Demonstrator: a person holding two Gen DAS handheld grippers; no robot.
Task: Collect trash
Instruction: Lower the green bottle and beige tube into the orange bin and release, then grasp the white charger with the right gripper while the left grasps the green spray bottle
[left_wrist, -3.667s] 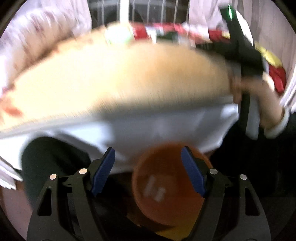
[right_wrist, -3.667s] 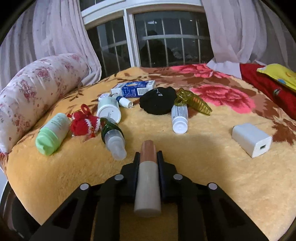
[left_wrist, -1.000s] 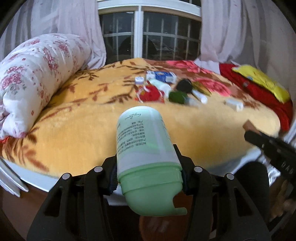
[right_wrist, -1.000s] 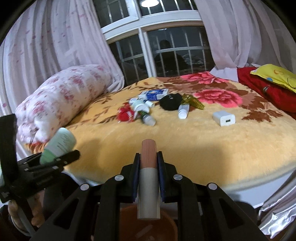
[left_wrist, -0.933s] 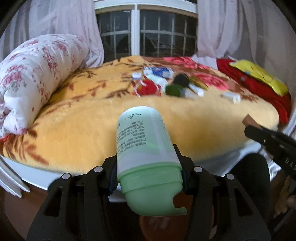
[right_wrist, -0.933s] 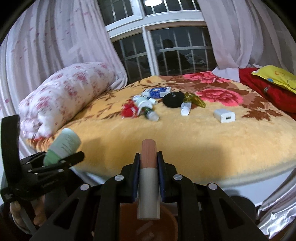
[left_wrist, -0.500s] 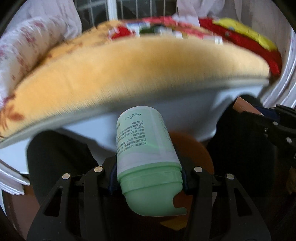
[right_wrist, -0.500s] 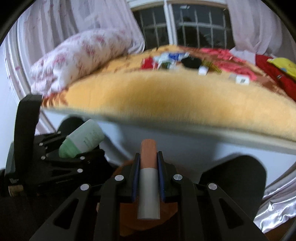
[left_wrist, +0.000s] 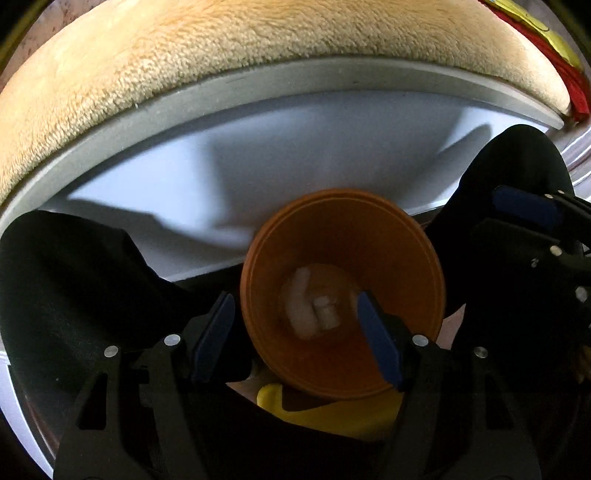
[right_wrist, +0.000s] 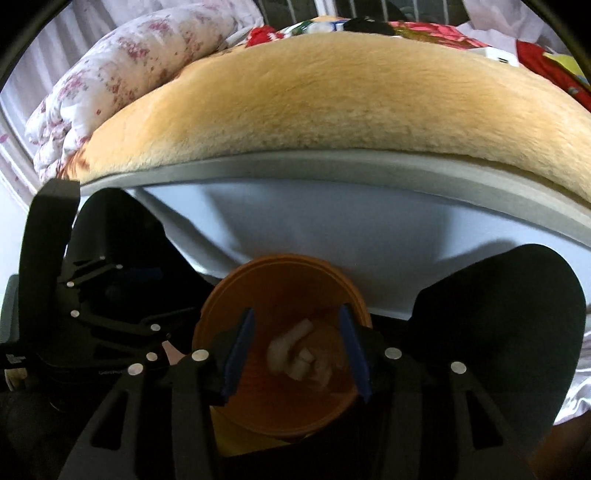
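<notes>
An orange trash bin (left_wrist: 343, 254) stands on the floor below the bed edge; it also shows in the right wrist view (right_wrist: 280, 280). Several pale pieces of trash (left_wrist: 312, 308) lie at its bottom, blurred, also in the right wrist view (right_wrist: 299, 352). My left gripper (left_wrist: 295, 332) is open and empty over the bin mouth. My right gripper (right_wrist: 295, 350) is open and empty over the same bin. The right gripper shows at the right edge of the left wrist view (left_wrist: 535, 236). The left gripper shows at the left of the right wrist view (right_wrist: 92, 314).
The bed's yellow plush blanket (right_wrist: 332, 92) and grey mattress edge (right_wrist: 332, 162) overhang just beyond the bin. The person's black-clad knees (left_wrist: 74, 277) (right_wrist: 517, 314) flank the bin. A floral bolster (right_wrist: 129, 55) and small items (right_wrist: 332, 24) lie far back on the bed.
Both grippers have tilted down over the bin and opened. The green bottle has left my left gripper and the brown-and-grey tube has left my right gripper.
</notes>
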